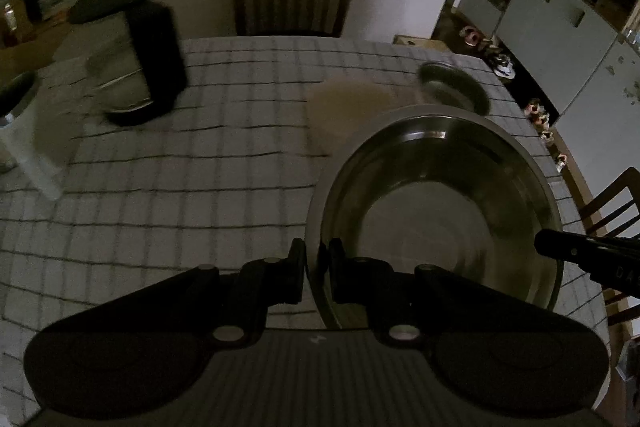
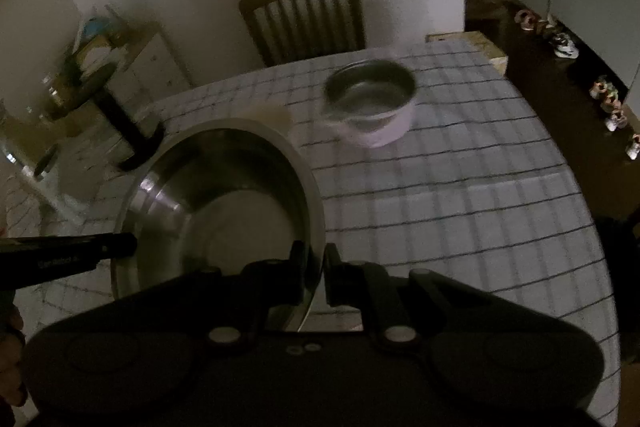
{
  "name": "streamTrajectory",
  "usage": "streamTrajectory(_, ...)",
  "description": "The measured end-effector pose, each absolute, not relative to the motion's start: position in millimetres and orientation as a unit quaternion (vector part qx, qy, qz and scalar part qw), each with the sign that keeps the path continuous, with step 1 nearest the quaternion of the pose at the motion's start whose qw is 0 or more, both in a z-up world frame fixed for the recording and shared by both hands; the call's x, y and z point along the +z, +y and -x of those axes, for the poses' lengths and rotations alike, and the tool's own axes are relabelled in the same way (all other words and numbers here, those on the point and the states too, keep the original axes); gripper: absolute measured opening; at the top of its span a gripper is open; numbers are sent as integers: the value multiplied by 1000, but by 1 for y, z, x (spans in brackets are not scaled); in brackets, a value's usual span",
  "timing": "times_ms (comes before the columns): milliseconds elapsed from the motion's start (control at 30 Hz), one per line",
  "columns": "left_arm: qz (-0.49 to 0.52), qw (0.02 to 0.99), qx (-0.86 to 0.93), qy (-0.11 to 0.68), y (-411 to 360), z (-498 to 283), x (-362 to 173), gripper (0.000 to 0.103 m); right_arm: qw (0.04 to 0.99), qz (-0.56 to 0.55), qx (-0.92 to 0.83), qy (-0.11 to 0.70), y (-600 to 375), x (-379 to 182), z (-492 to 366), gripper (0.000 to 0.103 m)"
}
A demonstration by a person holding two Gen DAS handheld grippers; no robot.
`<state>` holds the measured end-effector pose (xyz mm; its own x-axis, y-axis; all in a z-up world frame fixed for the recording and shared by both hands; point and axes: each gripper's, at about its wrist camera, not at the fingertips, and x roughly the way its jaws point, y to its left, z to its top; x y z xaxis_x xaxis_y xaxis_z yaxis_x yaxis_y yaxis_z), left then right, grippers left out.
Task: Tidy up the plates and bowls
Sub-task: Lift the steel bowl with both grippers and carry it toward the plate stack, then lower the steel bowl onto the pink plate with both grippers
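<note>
You have the large steel bowl [image 1: 436,203] pinched on opposite sides: your left gripper [image 1: 318,267] is clamped on the rim nearest it, with the bowl spreading ahead and to its right, and your right gripper [image 2: 316,269] is clamped on the opposite rim, with the bowl ahead and to its left. The bowl is over the checked tablecloth [image 1: 180,195], but whether it touches the cloth cannot be told. Well ahead of your right gripper, slightly right, a smaller white-sided bowl [image 2: 372,103] sits on the cloth, with a wooden chair [image 2: 304,19] beyond it.
</note>
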<state>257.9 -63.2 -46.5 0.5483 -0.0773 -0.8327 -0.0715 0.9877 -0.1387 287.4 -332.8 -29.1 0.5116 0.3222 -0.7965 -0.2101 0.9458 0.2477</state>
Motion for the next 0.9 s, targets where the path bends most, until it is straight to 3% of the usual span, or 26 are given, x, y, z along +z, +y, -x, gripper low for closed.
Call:
streamTrajectory(533,76,850,34,520,57,-197,-78,11,827,-47,192,526,-206,-62,-234,11)
streamTrajectory(900,63,827,35,557,84,-171,-118,11,788,-17,191,585,-164,-97,-215,12)
